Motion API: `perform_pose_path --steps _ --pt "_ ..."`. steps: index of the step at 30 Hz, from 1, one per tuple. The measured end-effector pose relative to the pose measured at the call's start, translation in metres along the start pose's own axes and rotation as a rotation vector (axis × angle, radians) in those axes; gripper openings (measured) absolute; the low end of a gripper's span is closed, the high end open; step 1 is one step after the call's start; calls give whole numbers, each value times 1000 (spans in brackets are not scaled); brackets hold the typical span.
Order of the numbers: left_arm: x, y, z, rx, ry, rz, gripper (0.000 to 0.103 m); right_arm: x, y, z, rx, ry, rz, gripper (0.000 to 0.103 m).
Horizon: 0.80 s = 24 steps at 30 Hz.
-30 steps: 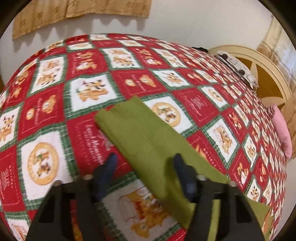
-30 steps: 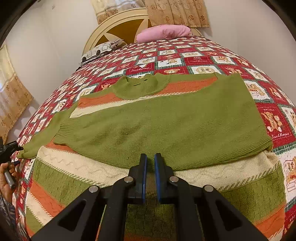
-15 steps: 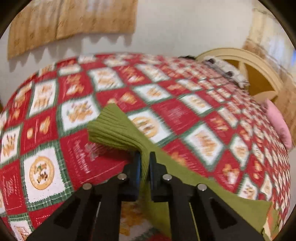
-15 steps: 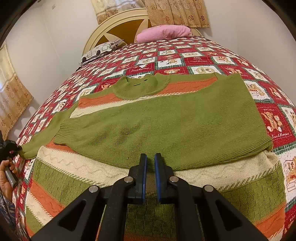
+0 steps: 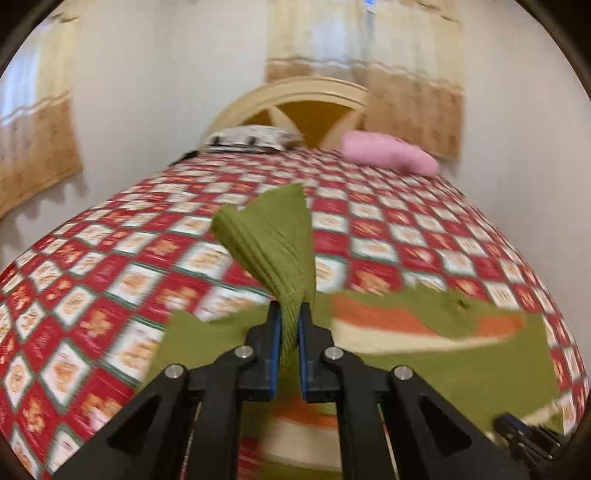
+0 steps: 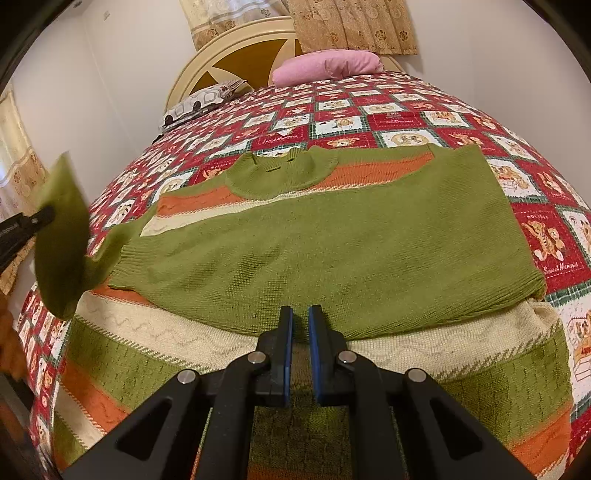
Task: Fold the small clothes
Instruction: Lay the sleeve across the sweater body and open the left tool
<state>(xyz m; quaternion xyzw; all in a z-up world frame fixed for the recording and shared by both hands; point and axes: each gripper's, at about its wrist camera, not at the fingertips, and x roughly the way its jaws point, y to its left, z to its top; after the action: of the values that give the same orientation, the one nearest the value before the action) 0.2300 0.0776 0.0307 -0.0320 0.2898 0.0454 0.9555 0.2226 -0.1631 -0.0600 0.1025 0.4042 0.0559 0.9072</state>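
Note:
A green, orange and cream knitted sweater [image 6: 332, 240] lies flat on the red patchwork quilt [image 6: 406, 122], with one sleeve folded across its front. My left gripper [image 5: 290, 314] is shut on the cuff of the other green sleeve [image 5: 269, 236], which fans up above the pads. In the right wrist view that sleeve [image 6: 62, 240] hangs lifted at the left edge under the left gripper [image 6: 26, 225]. My right gripper [image 6: 300, 314] is shut, with its tips low over the folded sleeve's lower edge. I see no fabric pinched between its pads.
A pink pillow [image 6: 328, 64] and a patterned pillow [image 6: 199, 103] lie against the cream headboard [image 6: 236, 55]. White walls and tan curtains [image 6: 354, 26] close in the bed. A hand [image 6: 9, 332] shows at the left edge.
My left gripper closed on the sleeve cuff, lifted it off the quilt and swung with it towards the sweater's body, rolling as it went. The right gripper stayed still.

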Motion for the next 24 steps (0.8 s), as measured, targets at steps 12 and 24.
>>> perform_pose_path --steps 12,24 --pt "37 -72 -50 143 205 -28 17 0 -3 0 16 -2 18 8" --pt "-2 10 -70 64 183 99 82 1 -8 0 42 -1 42 8"
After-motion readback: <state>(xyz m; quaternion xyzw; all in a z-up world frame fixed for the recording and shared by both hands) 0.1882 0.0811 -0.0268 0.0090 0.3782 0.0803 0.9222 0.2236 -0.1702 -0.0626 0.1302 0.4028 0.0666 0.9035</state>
